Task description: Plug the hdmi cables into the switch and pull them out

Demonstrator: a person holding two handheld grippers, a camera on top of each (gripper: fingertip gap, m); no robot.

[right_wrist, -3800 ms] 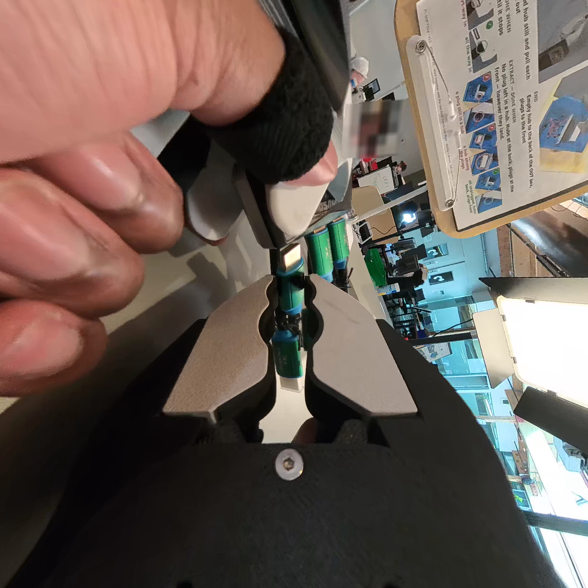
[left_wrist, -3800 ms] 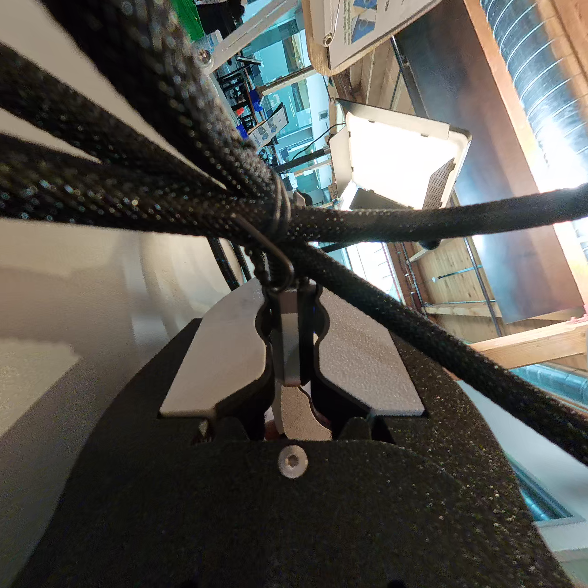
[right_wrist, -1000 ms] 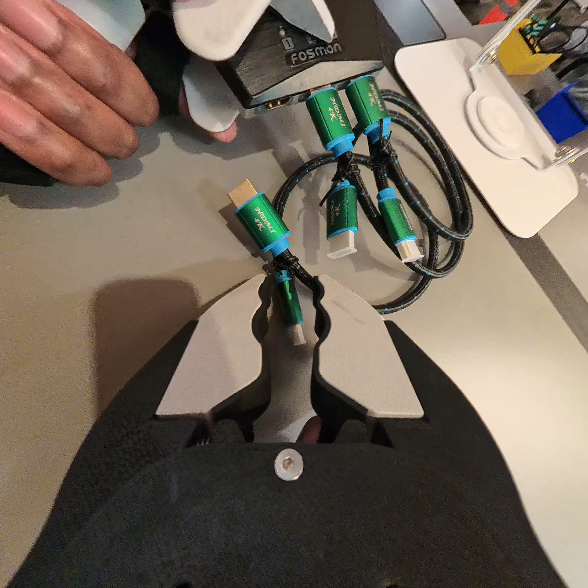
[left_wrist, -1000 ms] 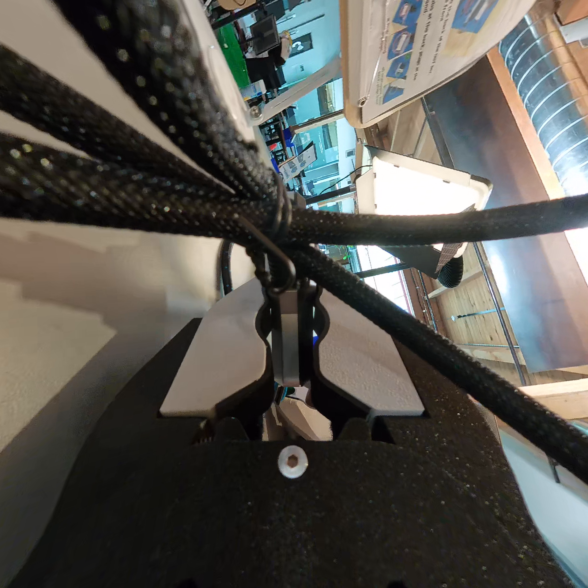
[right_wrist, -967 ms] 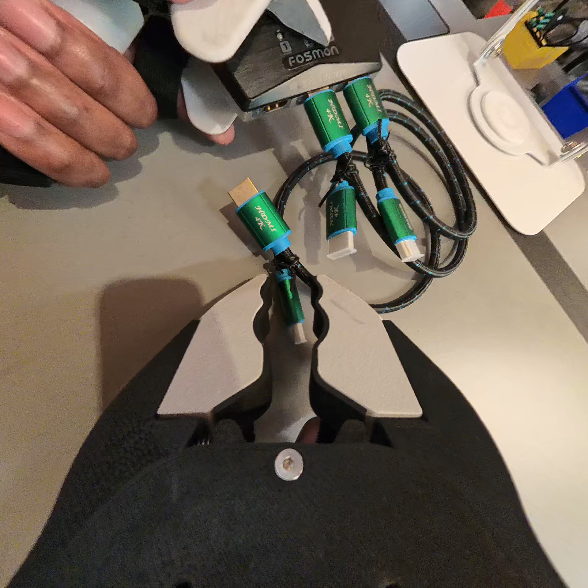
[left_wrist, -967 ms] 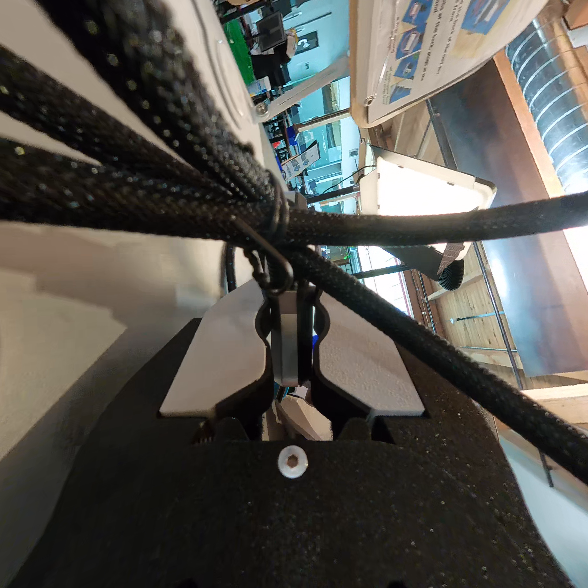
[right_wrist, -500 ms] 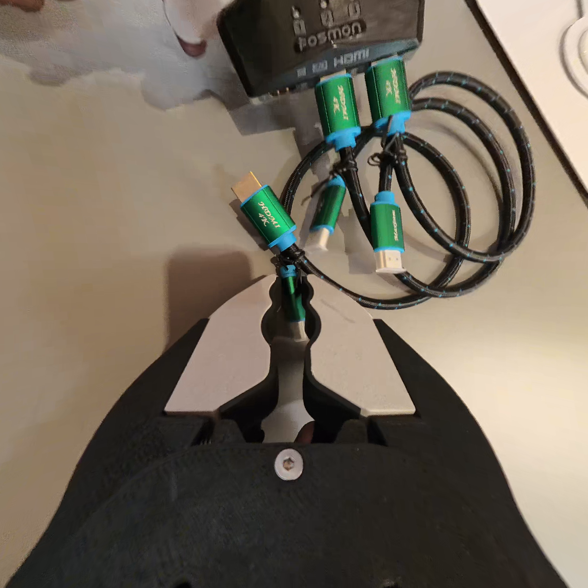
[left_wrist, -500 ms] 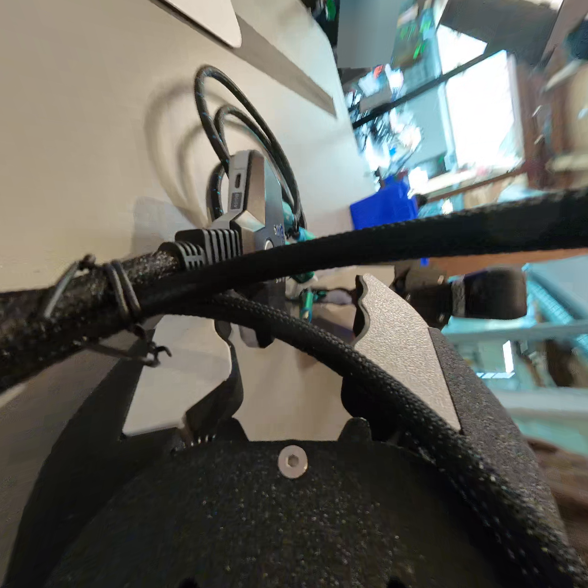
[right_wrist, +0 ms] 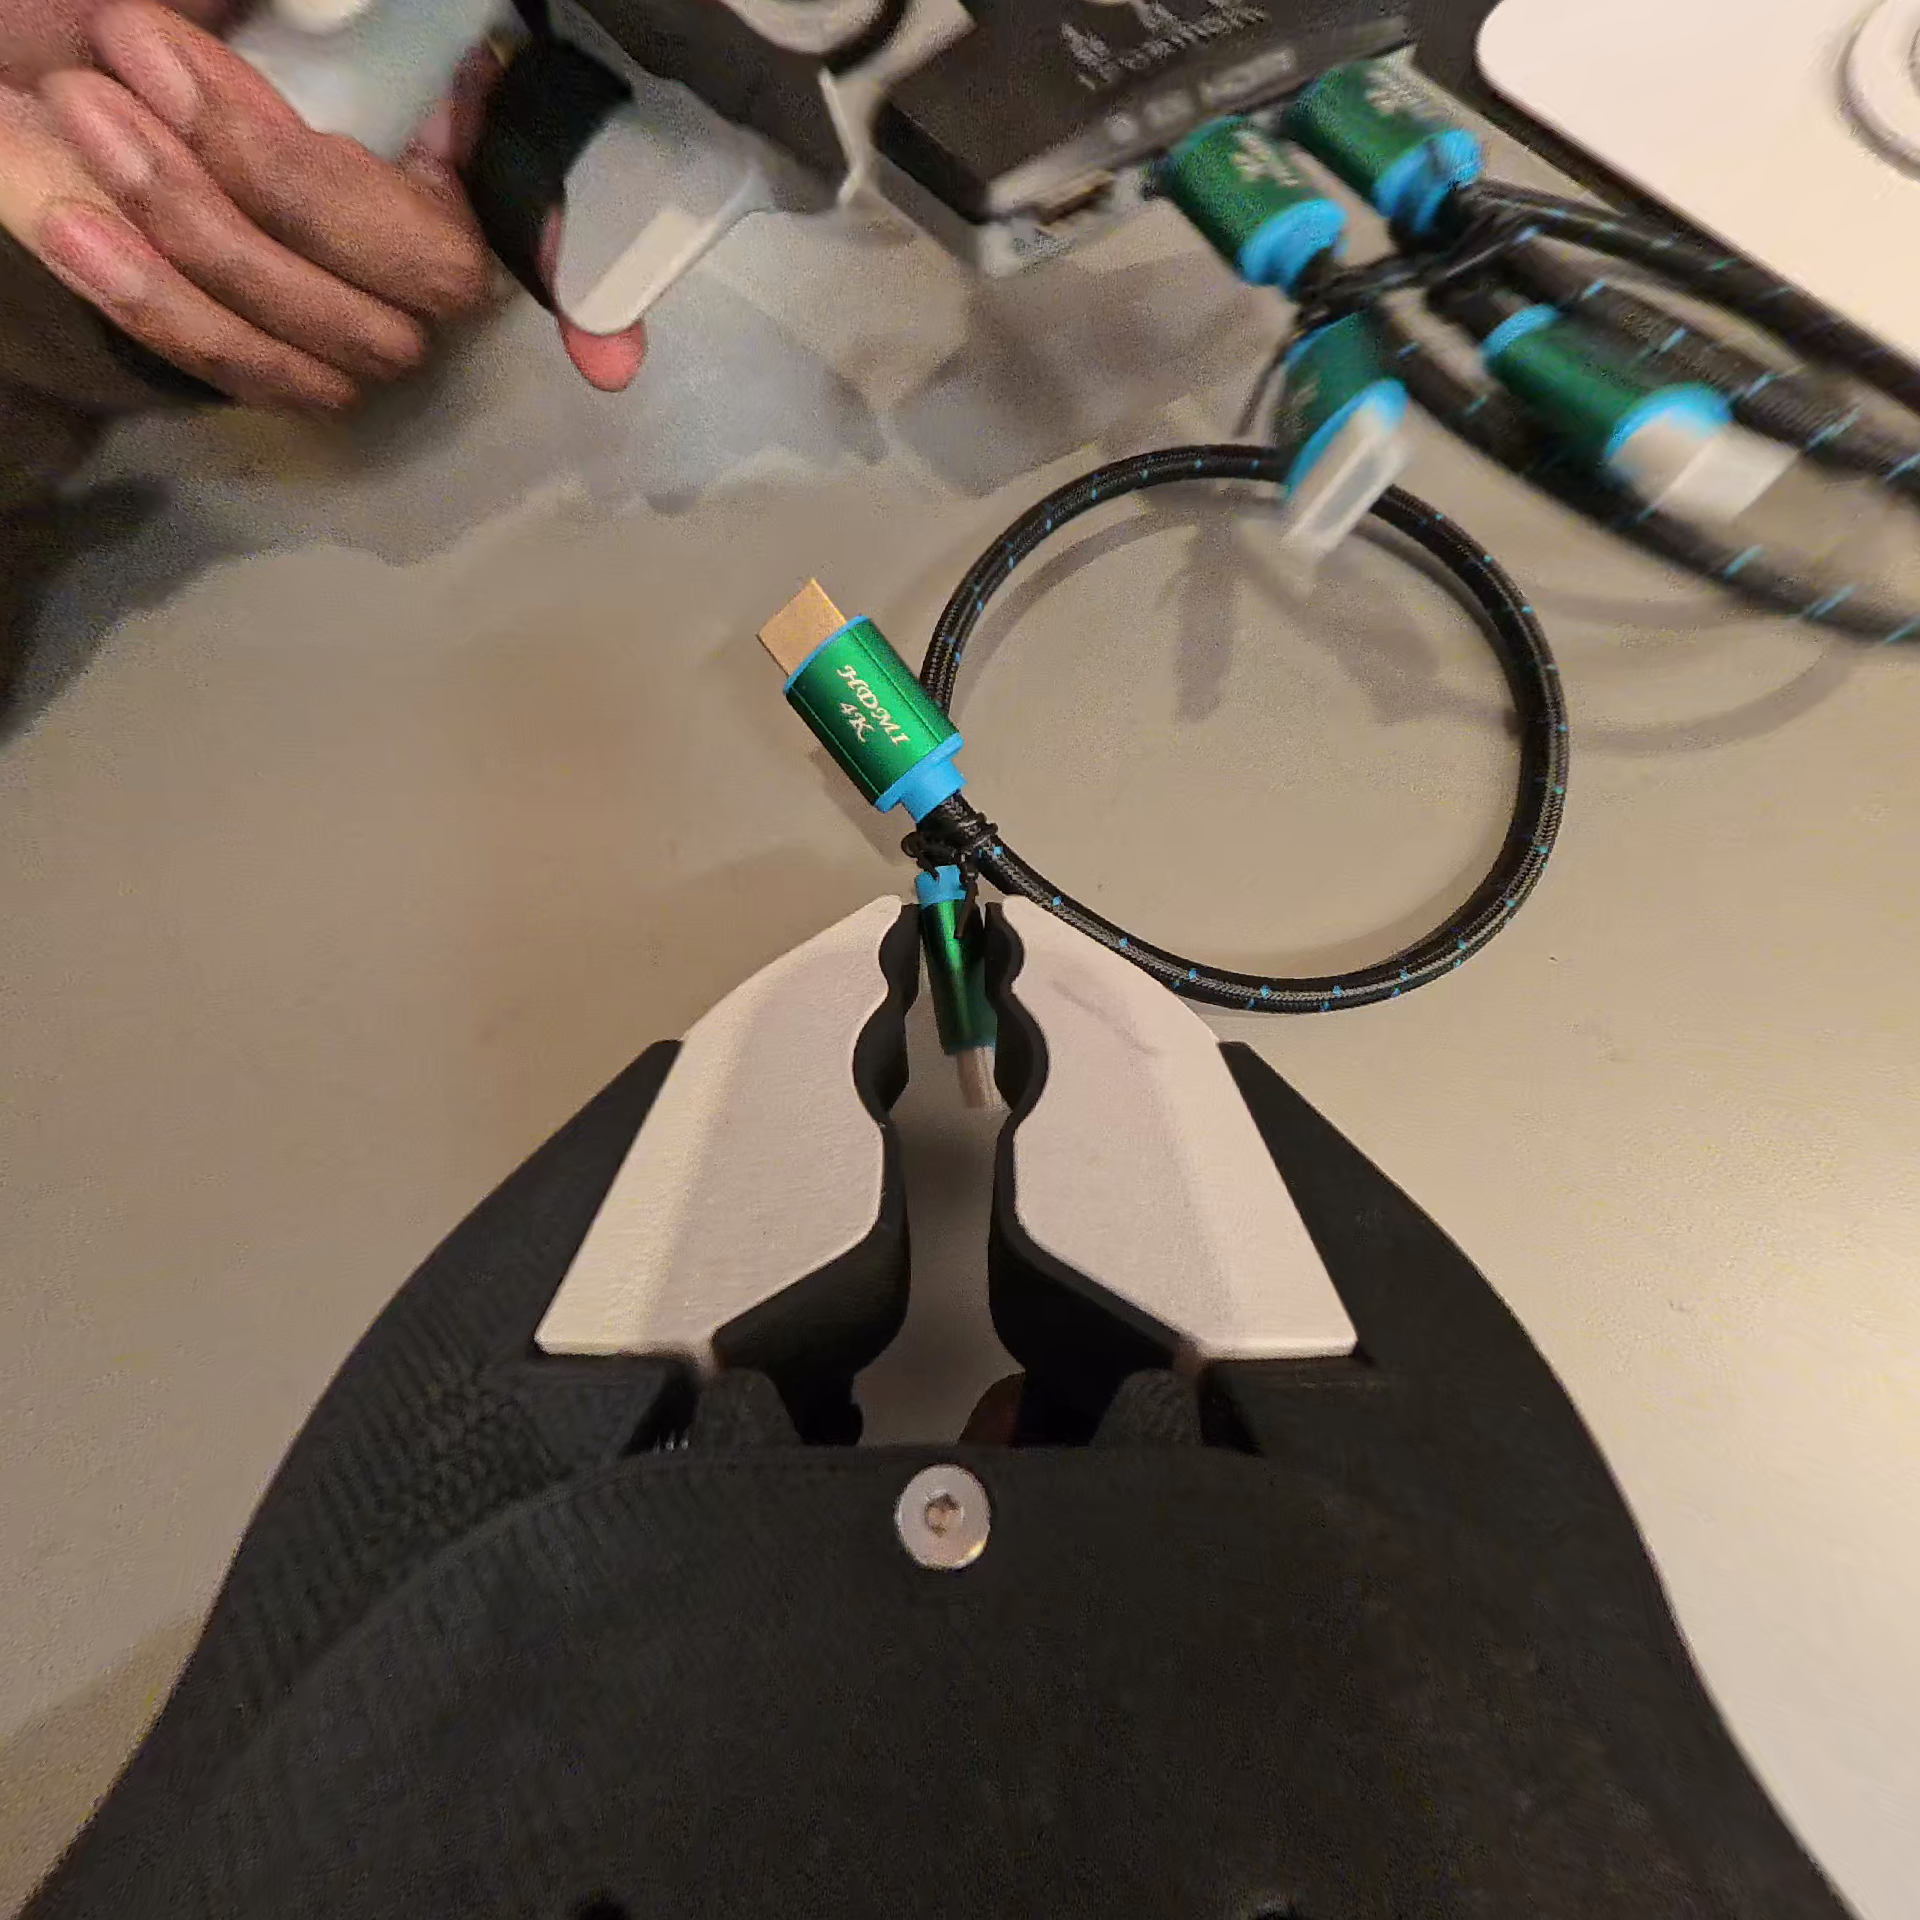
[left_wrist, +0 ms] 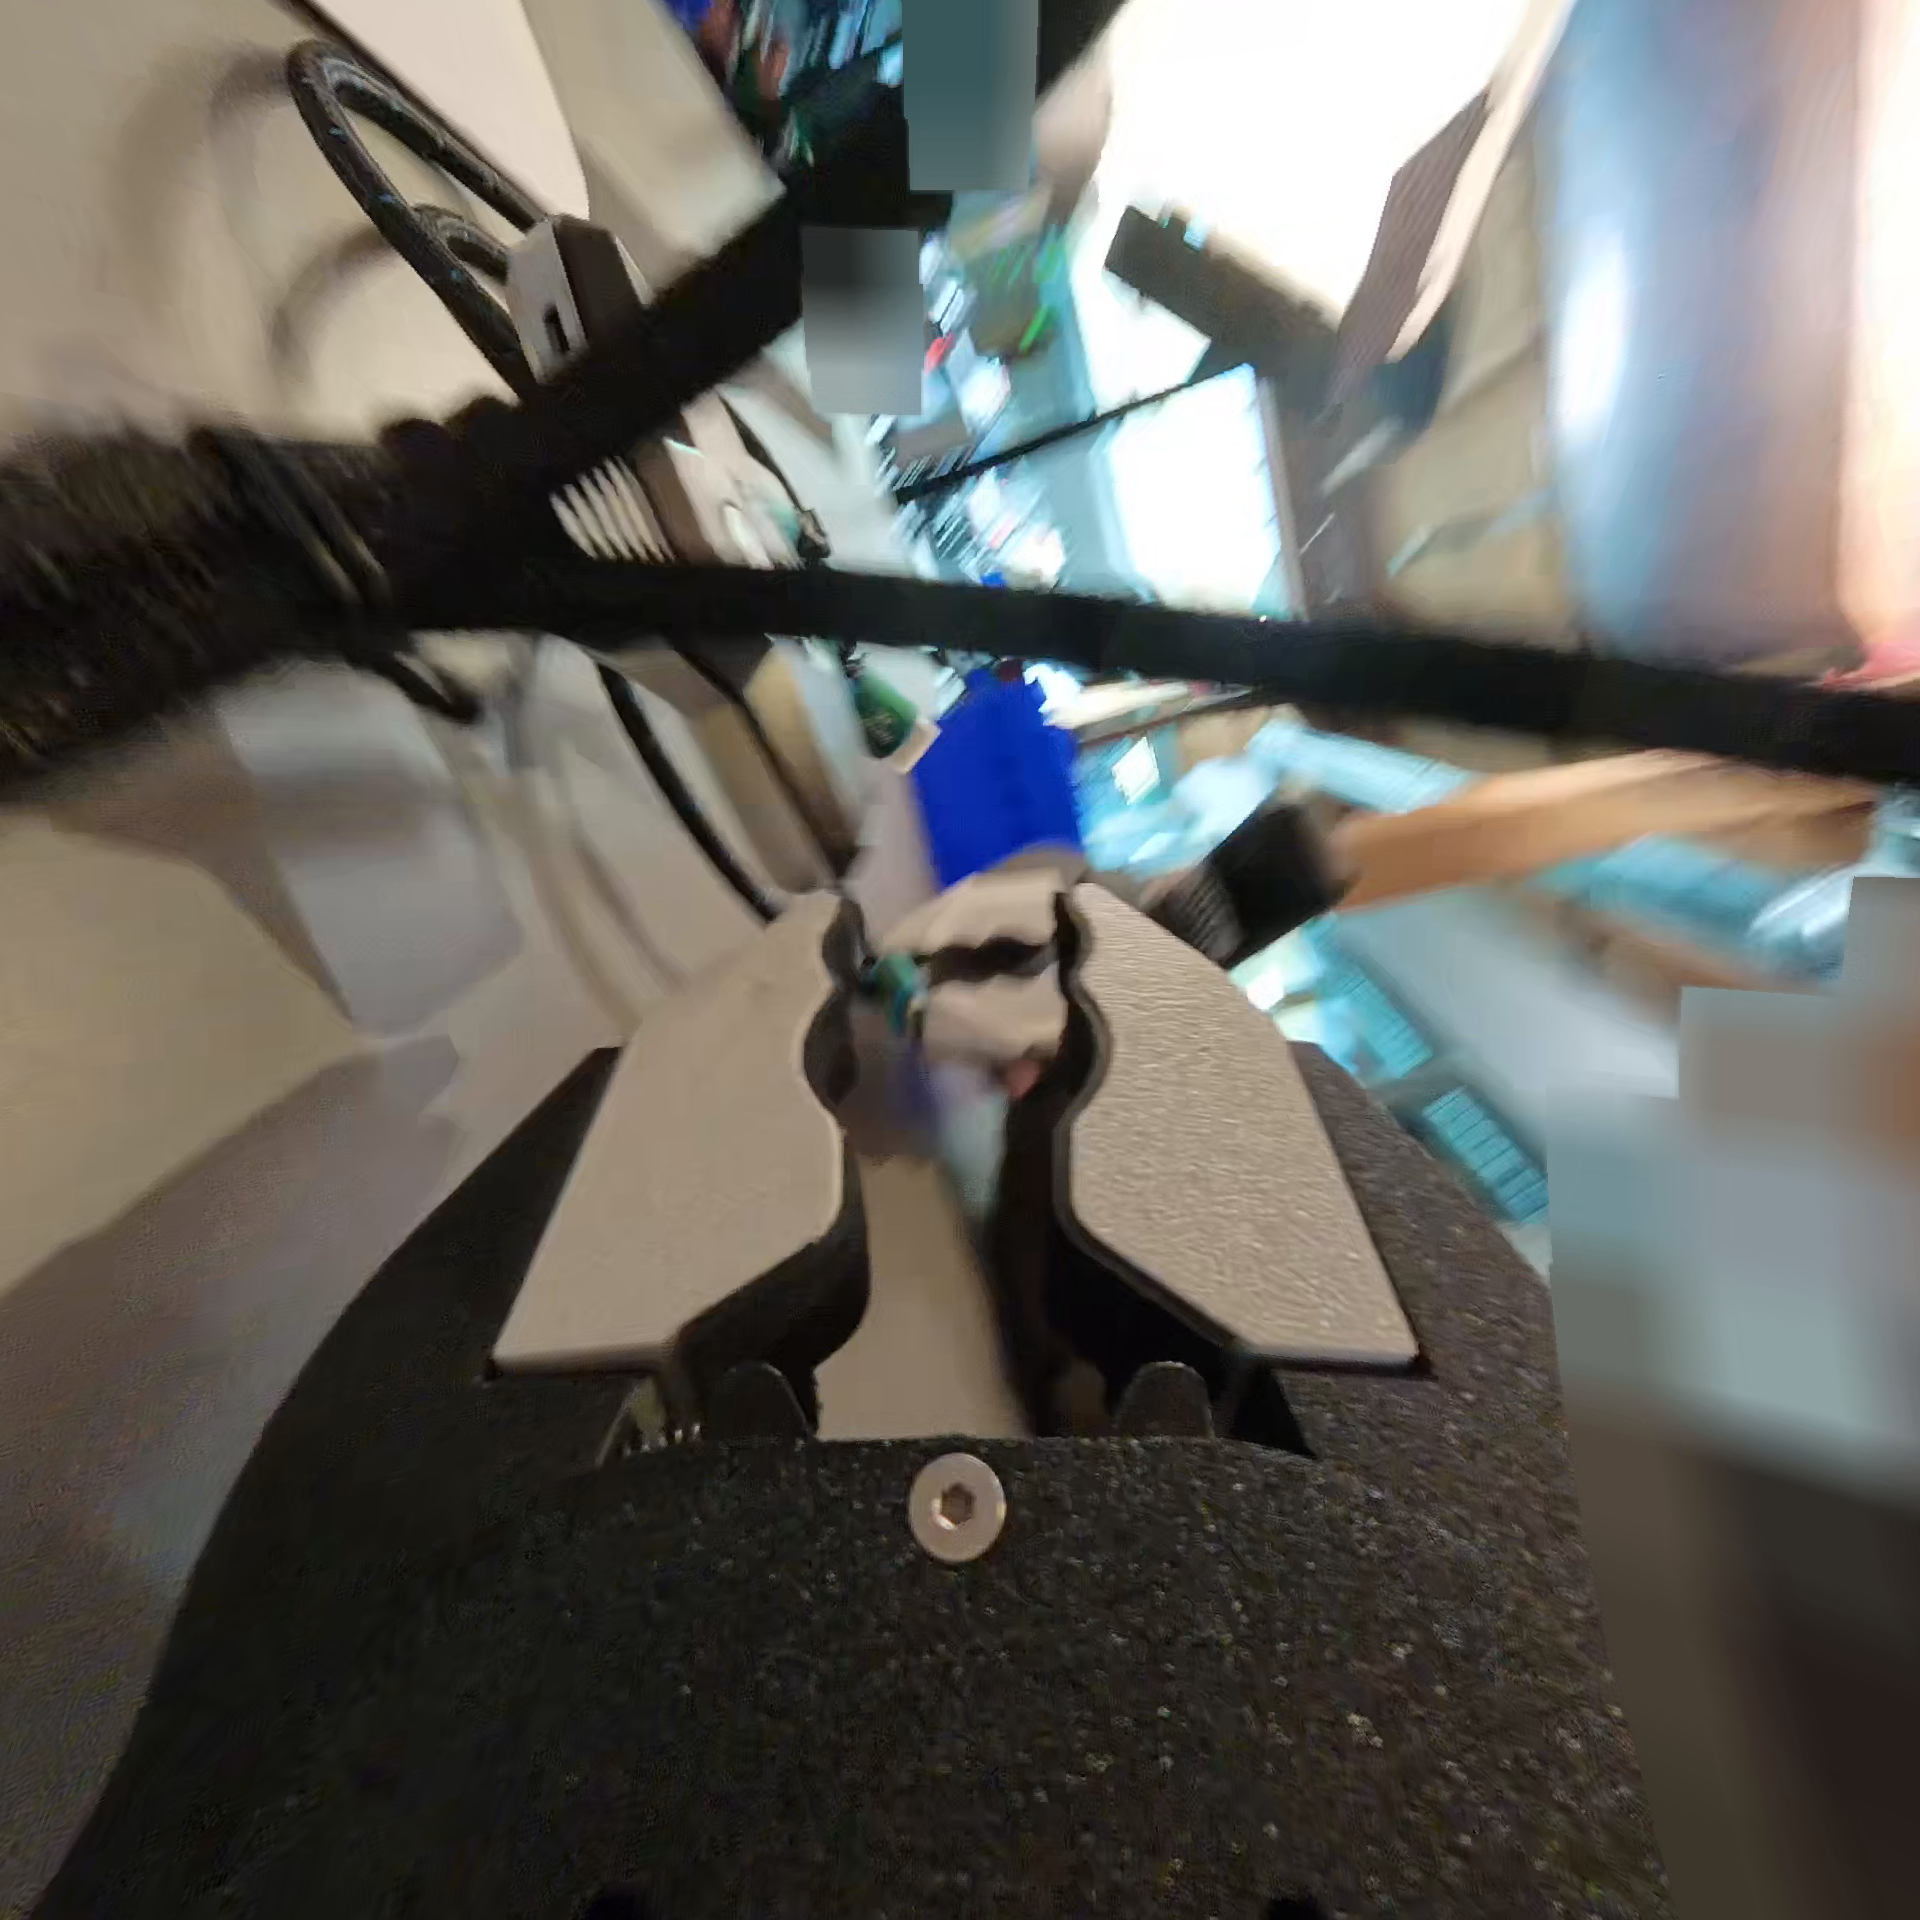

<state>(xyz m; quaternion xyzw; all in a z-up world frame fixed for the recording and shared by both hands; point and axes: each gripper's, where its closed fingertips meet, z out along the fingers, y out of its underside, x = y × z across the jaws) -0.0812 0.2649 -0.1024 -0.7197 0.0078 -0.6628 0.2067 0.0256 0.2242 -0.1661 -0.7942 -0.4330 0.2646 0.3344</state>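
My right gripper (right_wrist: pixel 951 971) pinches a small green plug (right_wrist: pixel 958 987) above the tabletop (right_wrist: pixel 364 831); its braided cable (right_wrist: pixel 1455 935) loops right. Left gripper (left_wrist: pixel 956 966) spread, nothing gripped.

The left wrist view smears badly: whatever sits between the left gripper (left_wrist: pixel 956 935) fingertips is too blurred to name. In the right wrist view the black switch box (right_wrist: pixel 1039 114) runs off the top edge, and the plugged green connectors (right_wrist: pixel 1309 166) blur.

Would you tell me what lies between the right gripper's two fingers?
A green plug with blue collars, edge-on between the right gripper fingers, in the right wrist view.
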